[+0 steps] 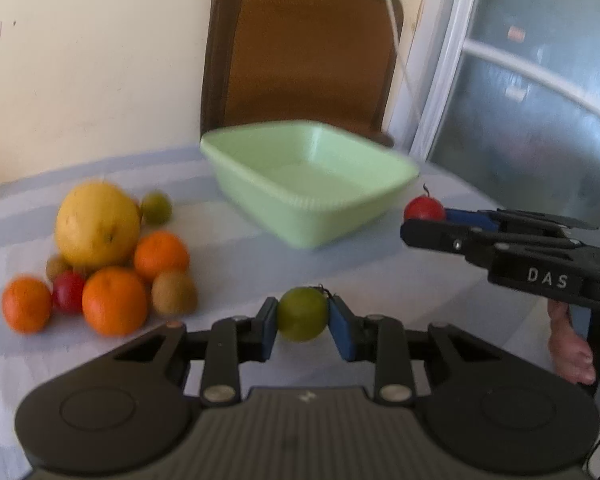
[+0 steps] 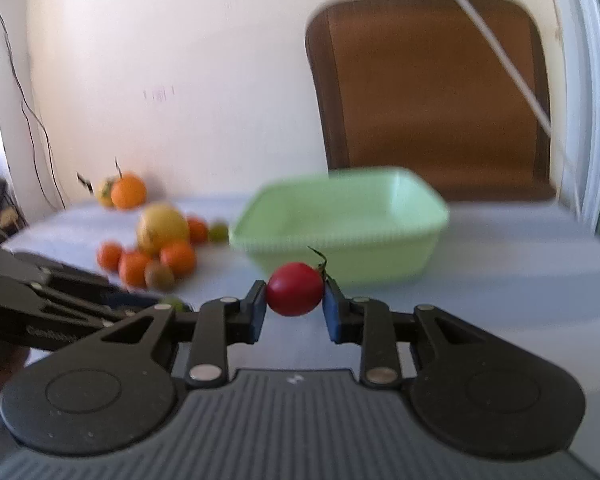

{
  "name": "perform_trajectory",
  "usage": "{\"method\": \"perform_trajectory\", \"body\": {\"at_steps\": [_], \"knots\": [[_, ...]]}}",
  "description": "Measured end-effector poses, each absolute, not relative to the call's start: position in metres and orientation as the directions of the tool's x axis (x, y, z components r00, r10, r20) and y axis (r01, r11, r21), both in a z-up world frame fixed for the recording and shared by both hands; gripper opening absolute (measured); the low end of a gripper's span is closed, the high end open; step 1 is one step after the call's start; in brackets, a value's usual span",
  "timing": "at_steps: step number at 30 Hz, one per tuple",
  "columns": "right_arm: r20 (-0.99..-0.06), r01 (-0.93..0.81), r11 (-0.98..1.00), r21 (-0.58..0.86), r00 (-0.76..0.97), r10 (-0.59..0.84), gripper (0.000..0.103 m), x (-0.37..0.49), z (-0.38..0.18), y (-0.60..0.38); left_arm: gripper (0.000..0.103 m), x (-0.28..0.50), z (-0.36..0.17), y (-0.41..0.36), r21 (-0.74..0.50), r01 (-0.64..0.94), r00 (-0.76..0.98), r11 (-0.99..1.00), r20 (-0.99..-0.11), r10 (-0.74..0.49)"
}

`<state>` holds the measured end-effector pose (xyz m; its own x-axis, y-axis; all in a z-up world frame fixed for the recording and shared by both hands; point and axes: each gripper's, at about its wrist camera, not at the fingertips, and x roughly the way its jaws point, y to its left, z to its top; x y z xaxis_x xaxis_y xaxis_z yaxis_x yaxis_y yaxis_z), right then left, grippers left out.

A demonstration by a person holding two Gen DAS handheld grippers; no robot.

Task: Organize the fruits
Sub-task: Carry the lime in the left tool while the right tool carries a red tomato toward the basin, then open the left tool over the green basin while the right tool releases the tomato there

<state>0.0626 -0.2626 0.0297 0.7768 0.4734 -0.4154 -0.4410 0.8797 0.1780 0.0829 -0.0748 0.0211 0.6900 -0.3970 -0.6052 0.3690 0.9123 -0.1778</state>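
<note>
Cream wall behind, a brown chair (image 1: 300, 48) pushed up at the far side, and a pale tabletop (image 1: 380, 276) carrying the fruit. Both views are a little blurred. The left gripper (image 1: 302, 319) has its fingers (image 1: 342, 330) pinched on a green fruit (image 1: 302, 314), held off the tabletop, its dark stem poking up to the right. The right gripper (image 2: 295, 304) has its blue-padded fingers (image 2: 333, 312) clamped on a red fruit (image 2: 295, 289), stem curling upward. From the left wrist, that red fruit sits just off the near right corner of the green tub (image 1: 312, 184), outside its rim. The tub is bare inside. Left of the tub lies the pile: a big yellow fruit (image 1: 97, 229) on top, oranges (image 1: 114, 301) packed around it, a kiwi (image 1: 175, 293) at the front, a second small red fruit (image 1: 68, 292) tucked between two oranges, and a small green one (image 1: 156, 208) behind. From the right wrist, one more orange (image 2: 128, 191) sits apart at the far left edge.
</note>
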Motion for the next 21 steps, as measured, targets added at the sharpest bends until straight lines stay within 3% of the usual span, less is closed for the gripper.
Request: {"method": "perform_trajectory", "body": {"at_steps": [4, 7, 14, 19, 21], "knots": [[-0.37, -0.406, 0.902, 0.15, 0.823, 0.432, 0.033, 0.087, 0.043, -0.263, 0.028, 0.107, 0.052, -0.078, -0.248, 0.376, 0.714, 0.893, -0.537, -0.45], [-0.402, -0.369, 0.922, 0.118, 0.831, 0.384, 0.033, 0.107, 0.032, -0.258, 0.028, 0.135, 0.064, -0.086, -0.272, 0.38, 0.721, 0.884, -0.511, -0.468], [-0.416, -0.342, 0.934, 0.1, 0.838, 0.352, 0.034, 0.113, 0.015, -0.254, 0.029, 0.185, 0.042, -0.11, -0.241, 0.334, 0.692, 0.911, -0.594, -0.411], [-0.41, -0.335, 0.938, 0.09, 0.846, 0.341, 0.035, 0.114, 0.009, -0.254, 0.038, 0.184, 0.038, -0.112, -0.227, 0.327, 0.703, 0.917, -0.59, -0.397], [-0.403, -0.335, 0.937, 0.093, 0.848, 0.344, 0.04, 0.113, 0.009, -0.255, 0.038, 0.176, 0.043, -0.104, -0.238, 0.333, 0.71, 0.912, -0.574, -0.409]]}}
